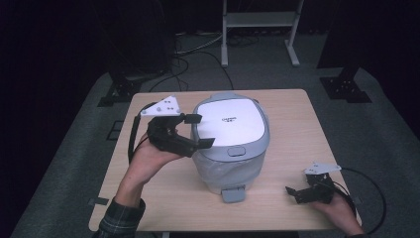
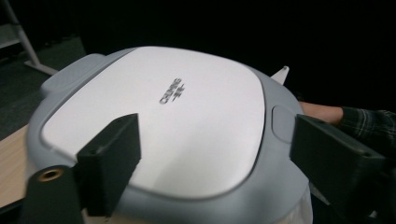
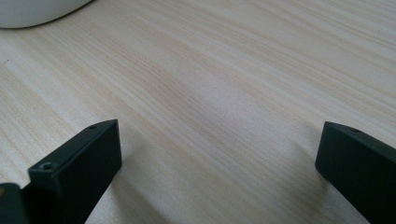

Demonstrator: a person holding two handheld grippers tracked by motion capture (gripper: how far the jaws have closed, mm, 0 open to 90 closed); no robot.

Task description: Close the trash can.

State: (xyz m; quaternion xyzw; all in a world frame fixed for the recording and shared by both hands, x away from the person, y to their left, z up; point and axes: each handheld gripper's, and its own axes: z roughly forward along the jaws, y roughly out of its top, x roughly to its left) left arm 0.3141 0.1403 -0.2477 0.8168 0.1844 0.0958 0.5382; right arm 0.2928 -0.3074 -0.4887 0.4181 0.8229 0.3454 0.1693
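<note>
High view: fixed above the near table (image 1: pixel 292 124) edge, looking forward and down. Left gripper view: close on the rice cooker (image 2: pixel 159 121) lid, which the high view shares. Right gripper view: low, nearly grazing the tabletop, cooker base at top-left corner.

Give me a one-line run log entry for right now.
left gripper: jaws open beside rice cooker lid, nothing held | right gripper: jaws open, low over table | cooker lid: closed

A light wooden table (image 1: pixel 292 129) carries a white-and-grey rice cooker (image 1: pixel 231 141) at its middle.
</note>
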